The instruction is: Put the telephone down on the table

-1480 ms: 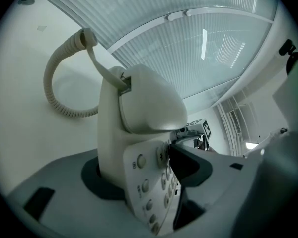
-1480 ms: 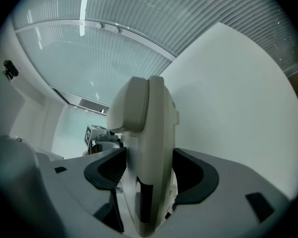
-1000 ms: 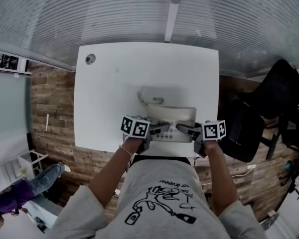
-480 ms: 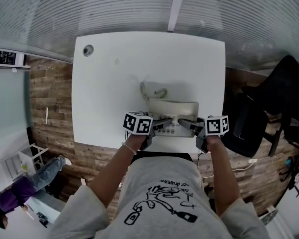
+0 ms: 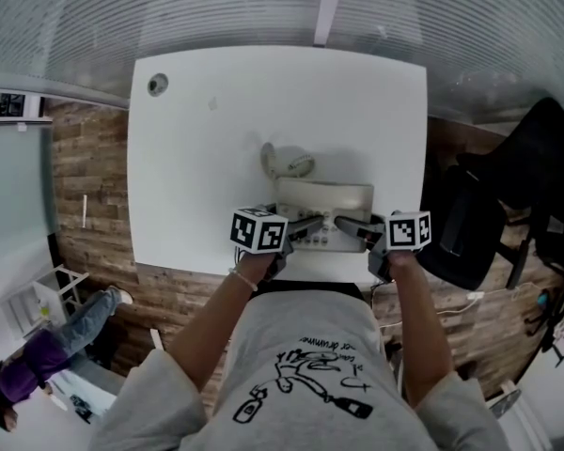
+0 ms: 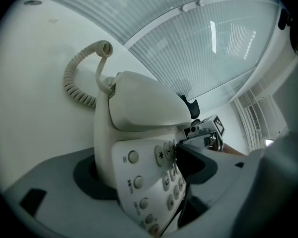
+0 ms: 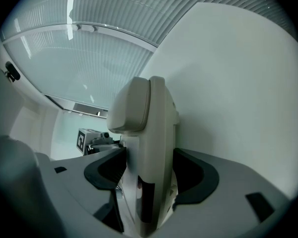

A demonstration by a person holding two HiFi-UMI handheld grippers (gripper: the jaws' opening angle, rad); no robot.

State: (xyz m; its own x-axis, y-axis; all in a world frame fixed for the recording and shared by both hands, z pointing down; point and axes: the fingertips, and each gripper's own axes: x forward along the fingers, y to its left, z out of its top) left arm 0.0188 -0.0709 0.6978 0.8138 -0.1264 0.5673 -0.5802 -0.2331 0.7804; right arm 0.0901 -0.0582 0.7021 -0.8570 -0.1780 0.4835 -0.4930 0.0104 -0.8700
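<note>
The cream desk telephone [image 5: 324,207] is at the near edge of the white table [image 5: 207,148], in front of the person, its handset [image 6: 144,105] seated in the cradle along the far side and the keypad [image 6: 161,180] facing up toward the person. Whether its base already rests on the tabletop cannot be made out. Its coiled cord [image 5: 287,164] lies in a loop on the table just beyond the telephone's far left corner. The right gripper [image 5: 350,225] clamps the telephone's right edge, one dark pad pressed to each face of the body. The left gripper [image 5: 305,225] has the left edge between its jaws, which have just been opening: one pad sits under the base, the other over the keypad by the star key, and they stand wide around it rather than clamped. Each gripper carries a marker cube, the left cube [image 5: 259,230] and the right cube [image 5: 409,230] level with each other just beside the telephone. A round cable hole [image 5: 157,85] marks the table's far left corner. A black office chair [image 5: 508,205] stands to the right on the wood-plank floor [image 5: 85,205], and another person [image 5: 33,369] is at the lower left.
</note>
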